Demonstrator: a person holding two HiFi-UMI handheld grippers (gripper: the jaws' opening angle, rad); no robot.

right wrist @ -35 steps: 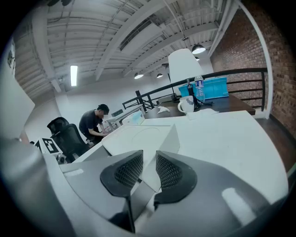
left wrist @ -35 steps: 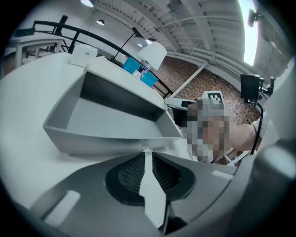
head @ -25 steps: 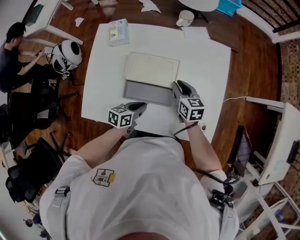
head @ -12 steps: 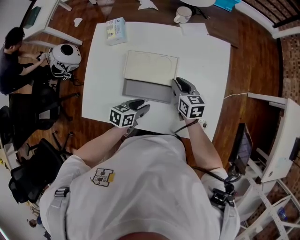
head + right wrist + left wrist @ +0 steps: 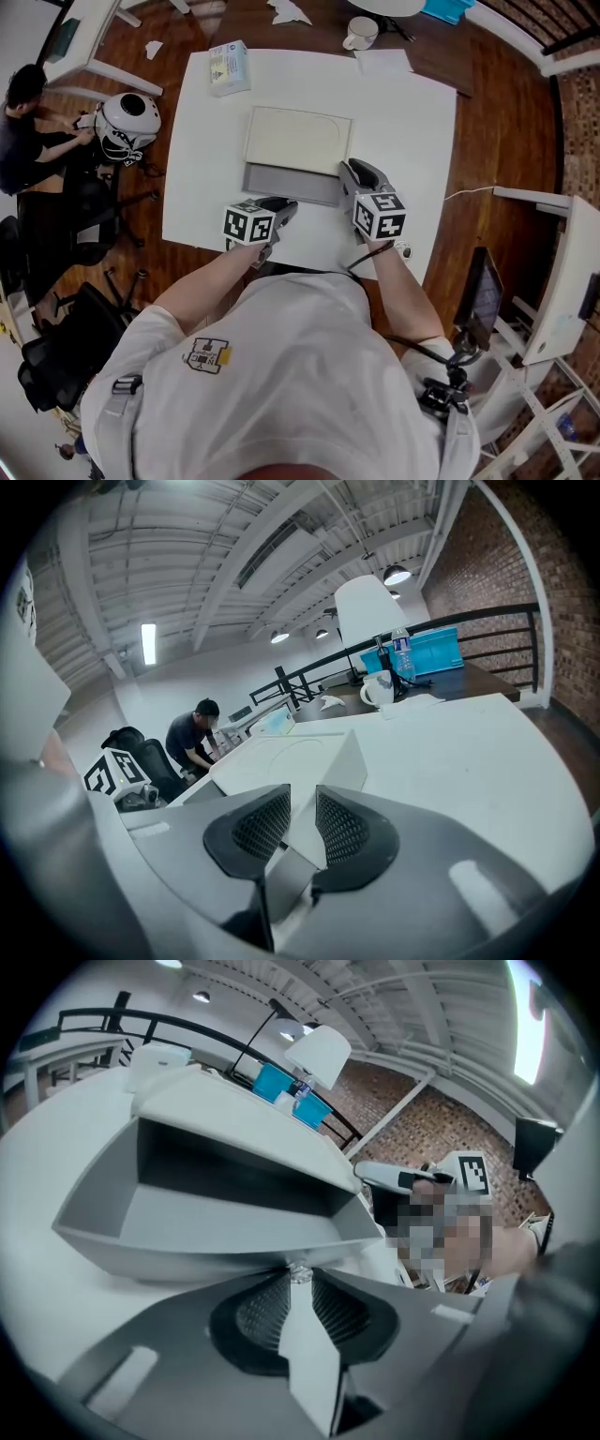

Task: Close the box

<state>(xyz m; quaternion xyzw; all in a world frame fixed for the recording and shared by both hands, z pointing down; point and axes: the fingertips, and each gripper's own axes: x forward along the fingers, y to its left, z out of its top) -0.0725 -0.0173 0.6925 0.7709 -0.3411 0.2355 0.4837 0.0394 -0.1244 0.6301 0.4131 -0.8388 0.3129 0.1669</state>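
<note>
The box lies open on the white table point(image 5: 412, 169). Its cream lid point(image 5: 298, 141) is folded flat behind the grey tray point(image 5: 292, 183). My left gripper point(image 5: 284, 208) is at the tray's front wall, which fills the left gripper view point(image 5: 225, 1213). Its jaws point(image 5: 300, 1274) are opening, and the pads stand a little apart with nothing pressed between them. My right gripper point(image 5: 347, 169) sits at the tray's right end, next to the lid's corner point(image 5: 349, 754). A thin grey and white wall of the box fills the narrow gap between its pads point(image 5: 300, 803).
A tissue packet point(image 5: 229, 66) lies at the table's far left corner. A mug point(image 5: 360, 33) and a paper sheet point(image 5: 382, 61) are at the far edge. To the left of the table are a helmet point(image 5: 127, 120), chairs and a seated person point(image 5: 23, 103). A white stand point(image 5: 553, 281) is on the right.
The left gripper has edged a little closer to the tray's front, and its jaws have parted. The right gripper has stayed at the box's right end.
</note>
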